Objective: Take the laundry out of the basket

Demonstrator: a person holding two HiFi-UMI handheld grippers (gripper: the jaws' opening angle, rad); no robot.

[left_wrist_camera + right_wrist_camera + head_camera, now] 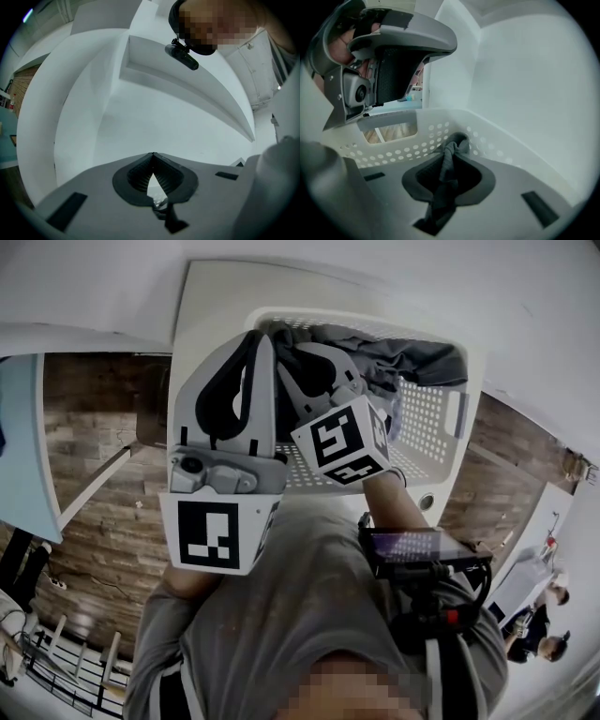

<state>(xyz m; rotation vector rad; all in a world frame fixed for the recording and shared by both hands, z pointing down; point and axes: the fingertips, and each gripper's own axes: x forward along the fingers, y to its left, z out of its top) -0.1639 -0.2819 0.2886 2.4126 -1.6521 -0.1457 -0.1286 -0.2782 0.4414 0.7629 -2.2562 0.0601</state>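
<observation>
White basket [396, 151] behind; grey cloth [446, 171] clamped lengthwise in right hand-held gripper [453, 143].

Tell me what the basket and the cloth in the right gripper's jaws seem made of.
Basket: white moulded plastic, matte; rigid wall with rows of round holes. Dark grey cloth: soft matte fabric, perhaps a knit; it bunches into folds where the jaws pinch it.

White perforated basket [427, 427], upright — dark grey laundry [412, 360] heaped inside, one bunched fold [448, 164] pinched between the jaws of the right gripper [453, 140].
</observation>
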